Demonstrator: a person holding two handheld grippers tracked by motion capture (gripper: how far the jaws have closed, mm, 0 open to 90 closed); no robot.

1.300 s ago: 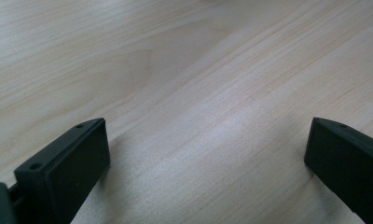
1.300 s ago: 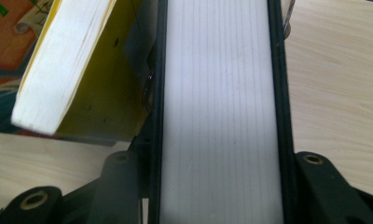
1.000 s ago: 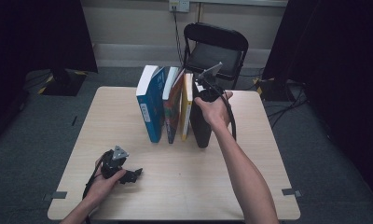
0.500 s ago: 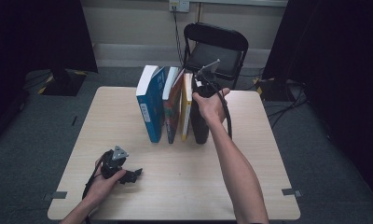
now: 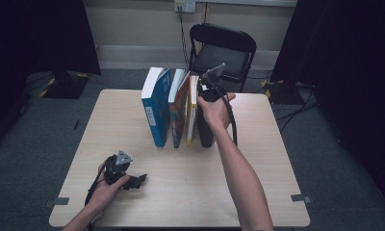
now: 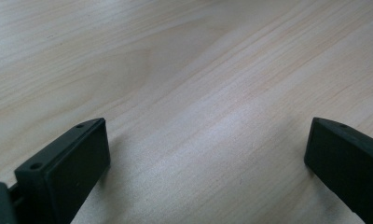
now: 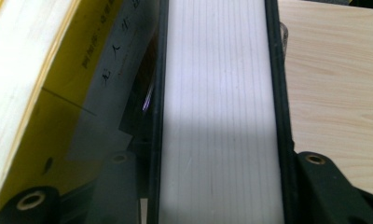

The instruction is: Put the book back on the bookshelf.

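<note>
Pale wood table (image 5: 258, 159): your right gripper (image 5: 209, 96) straddles the upright black book (image 7: 217, 112), one jaw on each cover, seemingly clamped. Yellow book (image 7: 58, 93) leans just beside it. Your left gripper (image 5: 138, 180) rests apart, jaws wide, holding nothing.

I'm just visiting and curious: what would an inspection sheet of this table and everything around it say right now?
Surface: pale wooden table, bare apart from the books.
Job's things: four books stand upright in a row; black book at the right end, next to a yellow book, then an orange book and a blue book.
Clutter: nothing seen.
Grippers: right gripper has its jaws closed on the black book's top; left gripper rests open on the table.
Cables: one cable trails from the right gripper; more lie on the floor at right.
Surroundings: black chair behind the table, grey carpet, dark curtains.
</note>
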